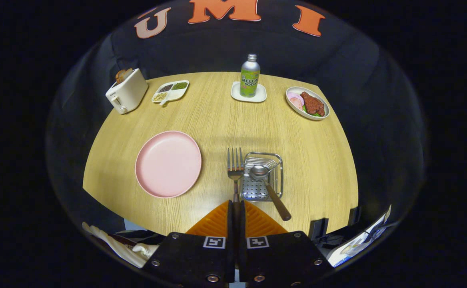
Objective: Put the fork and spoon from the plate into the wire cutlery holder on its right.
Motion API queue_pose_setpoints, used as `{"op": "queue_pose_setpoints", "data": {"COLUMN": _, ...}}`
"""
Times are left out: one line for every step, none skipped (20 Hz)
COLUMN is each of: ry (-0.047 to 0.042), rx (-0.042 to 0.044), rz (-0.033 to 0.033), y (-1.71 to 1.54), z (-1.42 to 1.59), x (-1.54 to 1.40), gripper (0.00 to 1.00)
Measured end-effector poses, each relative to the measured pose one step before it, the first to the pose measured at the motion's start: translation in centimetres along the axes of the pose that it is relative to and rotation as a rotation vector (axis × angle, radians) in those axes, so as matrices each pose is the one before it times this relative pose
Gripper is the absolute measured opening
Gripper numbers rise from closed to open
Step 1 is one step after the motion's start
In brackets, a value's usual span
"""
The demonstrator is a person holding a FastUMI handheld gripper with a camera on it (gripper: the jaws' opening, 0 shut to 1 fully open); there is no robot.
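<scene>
My gripper [236, 205] is shut on the fork's dark handle, and the fork [235, 168] sticks straight out ahead of the fingers with its tines up. The fork hangs above the table, just left of the wire cutlery holder [279, 176]. A spoon [268, 188] with a brown wooden handle stands tilted inside the holder, its handle leaning out toward me over the near rim. The pink plate [168, 163] lies bare to the left of the holder.
Along the far side of the round wooden table [217, 116] stand a white toaster [126, 95], a divided dish of beans [170, 91], a soda bottle [250, 77] on a white coaster, and a plate of meat [307, 103].
</scene>
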State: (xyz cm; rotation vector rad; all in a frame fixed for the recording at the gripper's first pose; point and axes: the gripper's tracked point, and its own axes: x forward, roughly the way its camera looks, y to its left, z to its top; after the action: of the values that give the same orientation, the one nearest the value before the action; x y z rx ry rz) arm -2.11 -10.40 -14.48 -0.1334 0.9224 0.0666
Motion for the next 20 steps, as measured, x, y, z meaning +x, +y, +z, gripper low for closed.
{"op": "queue_pose_setpoints", "data": {"ry": 0.01731, "rx": -0.00892, "rz": -0.00615, "y": -0.709, "z": 0.023, "x": -0.223, "gripper": 0.05}}
{"op": "queue_pose_setpoints", "data": {"ry": 0.01395, "rx": -0.00571, "rz": 0.00079, "y": -0.42, "z": 0.113, "x": -0.123, "gripper": 0.05}}
{"op": "queue_pose_setpoints", "data": {"ry": 0.01023, "rx": -0.00408, "rz": -0.00342, "y": -0.522, "z": 0.231, "x": -0.158, "gripper": 0.05}}
{"op": "queue_pose_setpoints", "data": {"ry": 0.01465, "rx": -0.00488, "rz": -0.00152, "y": -0.582, "z": 0.081, "x": -0.051, "gripper": 0.05}}
{"op": "queue_pose_setpoints", "data": {"ry": 0.0126, "rx": -0.00253, "rz": -0.00002, "y": -0.38, "z": 0.201, "x": -0.008, "gripper": 0.05}}
{"op": "queue_pose_setpoints", "data": {"ry": 0.01831, "rx": -0.00175, "rz": 0.00353, "y": -0.261, "z": -0.078, "x": 0.073, "gripper": 0.05}}
{"op": "queue_pose_setpoints", "data": {"ry": 0.02357, "rx": -0.00486, "rz": 0.00943, "y": -0.087, "z": -0.139, "x": 0.064, "gripper": 0.05}}
{"op": "queue_pose_setpoints", "data": {"ry": 0.02646, "rx": -0.00651, "rz": 0.00757, "y": -0.084, "z": -0.277, "x": 0.133, "gripper": 0.05}}
{"op": "queue_pose_setpoints", "data": {"ry": 0.03009, "rx": -0.01098, "rz": 0.00376, "y": -0.163, "z": -0.285, "x": 0.183, "gripper": 0.05}}
{"op": "queue_pose_setpoints", "data": {"ry": 0.03127, "rx": -0.01717, "rz": -0.0047, "y": -0.36, "z": -0.347, "x": 0.359, "gripper": 0.05}}
{"op": "queue_pose_setpoints", "data": {"ry": 0.02928, "rx": -0.01339, "rz": -0.00696, "y": -0.293, "z": -0.136, "x": 0.231, "gripper": 0.05}}
{"op": "queue_pose_setpoints", "data": {"ry": 0.02079, "rx": -0.01232, "rz": -0.00476, "y": -0.267, "z": -0.079, "x": 0.223, "gripper": 0.05}}
{"op": "queue_pose_setpoints", "data": {"ry": 0.01466, "rx": -0.01202, "rz": -0.0049, "y": -0.218, "z": 0.174, "x": 0.238, "gripper": 0.05}}
{"op": "queue_pose_setpoints", "data": {"ry": 0.01521, "rx": -0.01429, "rz": -0.00428, "y": -0.142, "z": 0.115, "x": 0.258, "gripper": 0.05}}
{"op": "queue_pose_setpoints", "data": {"ry": 0.0189, "rx": -0.01363, "rz": -0.00514, "y": -0.134, "z": 0.052, "x": 0.28, "gripper": 0.05}}
{"op": "queue_pose_setpoints", "data": {"ry": 0.01806, "rx": -0.00951, "rz": -0.00414, "y": -0.183, "z": 0.025, "x": 0.366, "gripper": 0.05}}
{"op": "queue_pose_setpoints", "data": {"ry": 0.01416, "rx": -0.00831, "rz": 0.00007, "y": 0.028, "z": 0.176, "x": 0.233, "gripper": 0.05}}
{"op": "queue_pose_setpoints", "data": {"ry": 0.00783, "rx": -0.007, "rz": -0.00212, "y": 0.054, "z": 0.378, "x": 0.317, "gripper": 0.05}}
{"op": "queue_pose_setpoints", "data": {"ry": 0.01013, "rx": -0.00857, "rz": 0.00225, "y": 0.165, "z": 0.288, "x": 0.241, "gripper": 0.05}}
{"op": "queue_pose_setpoints", "data": {"ry": 0.0137, "rx": -0.01345, "rz": 0.00568, "y": 0.193, "z": -0.02, "x": 0.235, "gripper": 0.05}}
